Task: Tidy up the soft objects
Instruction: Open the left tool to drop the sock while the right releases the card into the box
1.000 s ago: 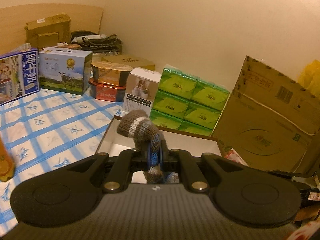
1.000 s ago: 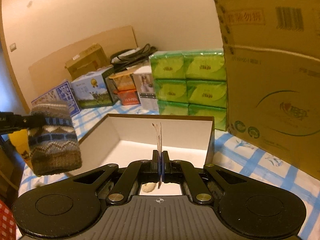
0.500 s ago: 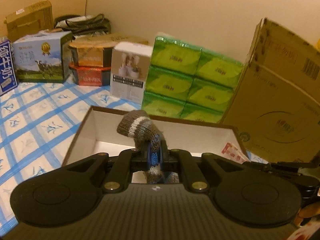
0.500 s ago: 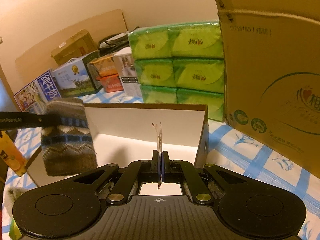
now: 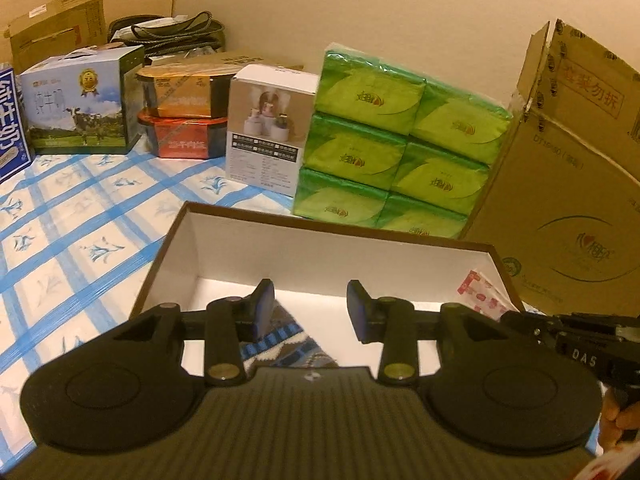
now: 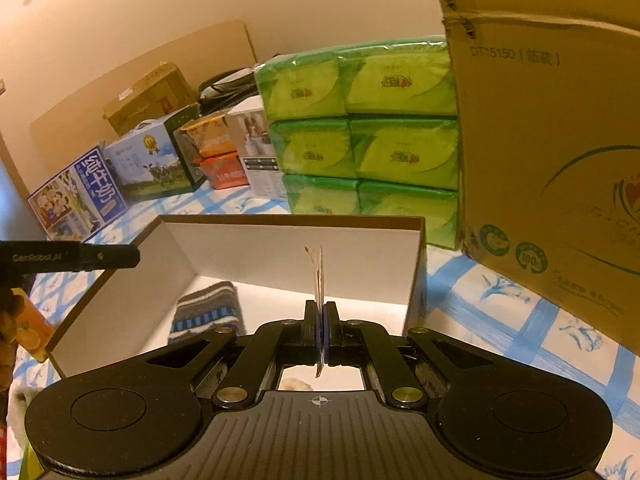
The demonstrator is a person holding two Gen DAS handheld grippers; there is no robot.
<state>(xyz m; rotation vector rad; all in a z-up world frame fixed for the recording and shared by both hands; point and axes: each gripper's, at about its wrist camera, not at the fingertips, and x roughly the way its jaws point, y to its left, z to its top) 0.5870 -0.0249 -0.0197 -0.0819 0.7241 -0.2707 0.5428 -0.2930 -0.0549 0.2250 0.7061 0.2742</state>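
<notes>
A grey and blue knitted sock (image 5: 288,344) lies on the white floor of an open brown-rimmed box (image 5: 320,226). My left gripper (image 5: 311,300) hangs just above it, jaws opening, the pads clear of the sock. The right wrist view shows the sock (image 6: 208,312) at the box's (image 6: 280,248) left side, with a finger of the left gripper (image 6: 72,258) over the left rim. My right gripper (image 6: 322,312) is shut on a thin red and white flat packet (image 6: 318,276) standing upright over the box. That packet (image 5: 480,292) also shows at the box's right wall.
Stacked green tissue packs (image 5: 400,148) stand behind the box. A big cardboard carton (image 5: 568,200) rises at the right. A white carton (image 5: 268,132), food tins (image 5: 184,120) and milk boxes (image 5: 80,108) line the back left. A blue checked cloth (image 5: 80,232) covers the surface.
The left gripper came forward and down over the box, then opened; the sock it held now lies inside the box. The right gripper moved a little closer, still clamping the packet.
</notes>
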